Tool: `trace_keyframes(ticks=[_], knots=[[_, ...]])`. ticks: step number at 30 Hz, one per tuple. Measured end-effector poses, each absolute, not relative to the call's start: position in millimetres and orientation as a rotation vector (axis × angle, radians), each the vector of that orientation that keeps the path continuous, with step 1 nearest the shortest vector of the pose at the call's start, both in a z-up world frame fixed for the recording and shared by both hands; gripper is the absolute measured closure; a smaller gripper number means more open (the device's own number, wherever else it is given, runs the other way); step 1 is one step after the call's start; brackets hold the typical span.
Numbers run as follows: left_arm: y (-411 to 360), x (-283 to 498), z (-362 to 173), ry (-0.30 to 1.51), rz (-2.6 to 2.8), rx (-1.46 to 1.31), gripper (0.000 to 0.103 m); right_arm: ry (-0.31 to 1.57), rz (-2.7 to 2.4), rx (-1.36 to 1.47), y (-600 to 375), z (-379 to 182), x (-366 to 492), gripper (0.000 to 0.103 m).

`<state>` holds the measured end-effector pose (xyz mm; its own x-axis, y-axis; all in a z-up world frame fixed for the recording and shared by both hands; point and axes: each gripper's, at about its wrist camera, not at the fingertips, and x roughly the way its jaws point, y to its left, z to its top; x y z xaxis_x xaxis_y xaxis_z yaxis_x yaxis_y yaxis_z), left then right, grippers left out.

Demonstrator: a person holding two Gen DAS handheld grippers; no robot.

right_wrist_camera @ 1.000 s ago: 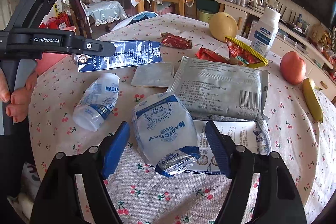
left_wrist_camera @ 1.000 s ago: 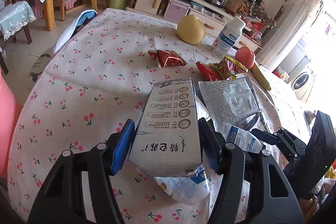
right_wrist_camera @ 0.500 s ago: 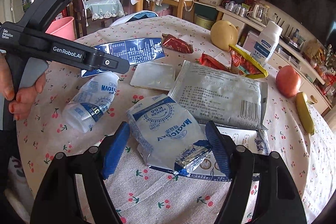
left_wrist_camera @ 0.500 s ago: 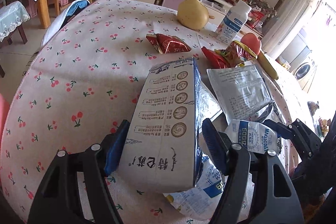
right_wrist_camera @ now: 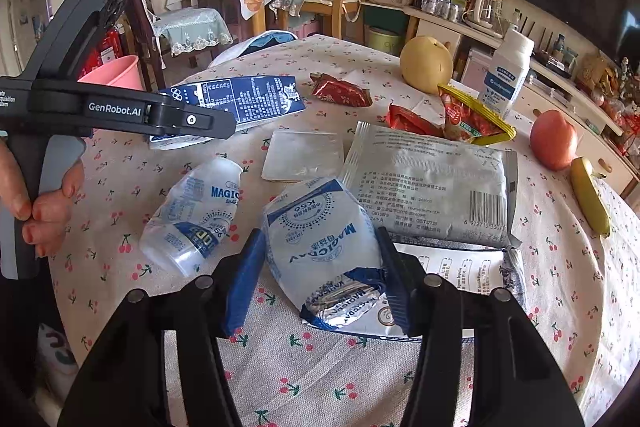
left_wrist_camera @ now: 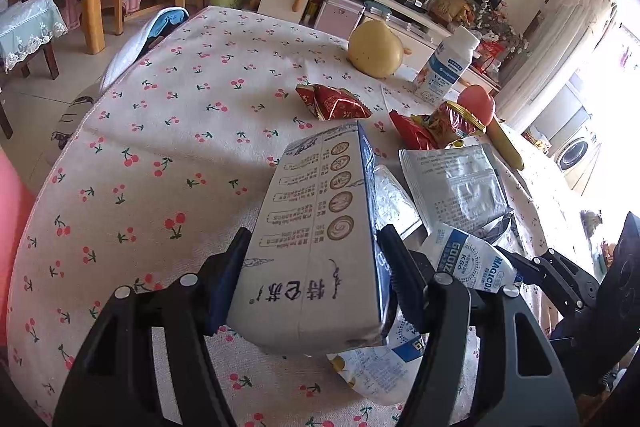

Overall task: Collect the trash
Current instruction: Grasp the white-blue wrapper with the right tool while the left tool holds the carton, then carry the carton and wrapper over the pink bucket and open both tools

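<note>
Carton [left_wrist_camera: 320,247] is clamped in your left tool [left_wrist_camera: 310,279], both blue pads pressed on its sides, lifted off the bench [left_wrist_camera: 160,155] with its far end pointing to 12 o'clock. Your right tool [right_wrist_camera: 320,275] is closed on a crumpled white-and-blue pouch [right_wrist_camera: 320,231]; whether the pouch is clear of the bench, can't tell. In the right view the clear plastic bottle [right_wrist_camera: 192,215] lies on its side at 9 o'clock of the pouch, just beside it. Silver packet [right_wrist_camera: 432,183] lies flat at 1 o'clock of the pouch, touching it, and a small square silver sachet [right_wrist_camera: 304,155] sits at 12 o'clock. Red wrapper [right_wrist_camera: 340,91] is further out at 12 o'clock; a red-and-yellow snack bag [right_wrist_camera: 468,119] sits past the silver packet. Pear [right_wrist_camera: 426,65], upright white bottle [right_wrist_camera: 508,75], apple [right_wrist_camera: 554,139] and banana [right_wrist_camera: 590,195] line the far right edge. Pink bin [right_wrist_camera: 114,73] shows at 10 o'clock, behind your left tool's body.
</note>
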<state>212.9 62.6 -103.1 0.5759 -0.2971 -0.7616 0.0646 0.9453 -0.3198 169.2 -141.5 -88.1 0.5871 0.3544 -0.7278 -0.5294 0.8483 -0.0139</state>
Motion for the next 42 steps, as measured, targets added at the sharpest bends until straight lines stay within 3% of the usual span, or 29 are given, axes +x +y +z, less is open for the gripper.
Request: trace_keyframes(ticks=[2,3,4,29,42], knots=[[64.6,210.7,-101.3,0.93,-0.215,-0.273,0.037,0.786,0.498,-0.229,-140.5,-86.0,168.6,0.048],[65.3,209.6,-100.1,0.927,-0.216,-0.271,0.037,0.785,0.487,-0.219,-140.7,-85.0,168.9,0.078],[66.2,208.4,-98.7,0.921,-0.217,-0.269,0.037,0.784,0.474,-0.207,-141.2,-83.7,169.1,0.082],[111.5,188.6,-71.2,0.835,-0.231,-0.372,0.038,0.765,0.37,0.074,-136.4,-42.4,160.0,0.083],[184.3,155.1,-31.9,0.684,-0.136,-0.463,0.038,0.708,0.543,0.139,-40.4,-1.8,171.9,0.083]])
